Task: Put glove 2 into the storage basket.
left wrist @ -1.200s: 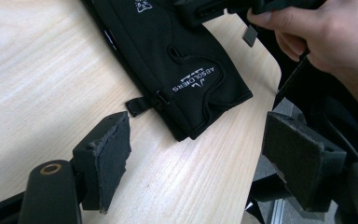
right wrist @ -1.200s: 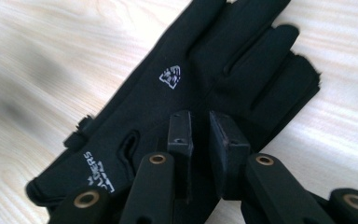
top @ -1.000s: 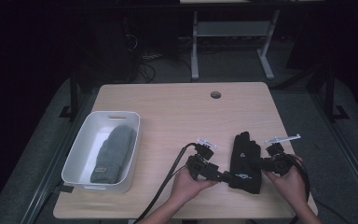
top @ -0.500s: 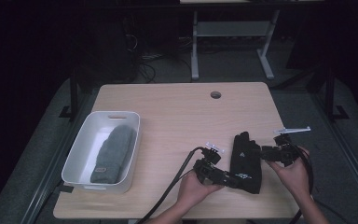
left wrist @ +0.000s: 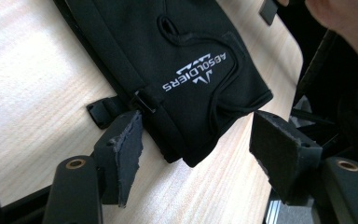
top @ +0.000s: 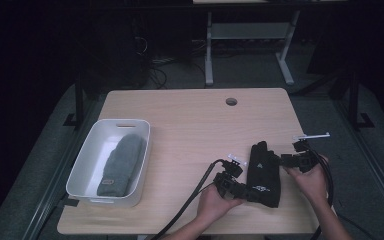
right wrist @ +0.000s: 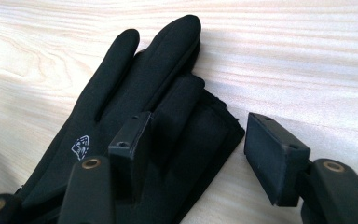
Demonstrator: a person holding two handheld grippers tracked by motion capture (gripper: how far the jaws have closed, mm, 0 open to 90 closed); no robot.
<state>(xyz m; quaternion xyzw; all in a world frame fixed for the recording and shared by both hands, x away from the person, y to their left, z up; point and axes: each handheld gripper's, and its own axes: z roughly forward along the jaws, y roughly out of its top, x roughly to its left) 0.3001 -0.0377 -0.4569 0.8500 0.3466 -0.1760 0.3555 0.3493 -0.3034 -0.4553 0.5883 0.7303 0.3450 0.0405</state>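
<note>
Two grippers flank the black glove [top: 265, 172] at the counter's [top: 190, 120] five o'clock, the left gripper [left wrist: 196, 149] just closing, the right gripper [right wrist: 200, 154] just opening, neither pinching; bite cuff and fingers squarely before lifting.

A black glove [top: 264, 172] with white lettering and a small white emblem lay on a pale wood-grain table [top: 190, 120]. A grey knit hat [top: 121, 165] sat in a white bin [top: 87, 160]. Both grippers' jaws were black.
</note>
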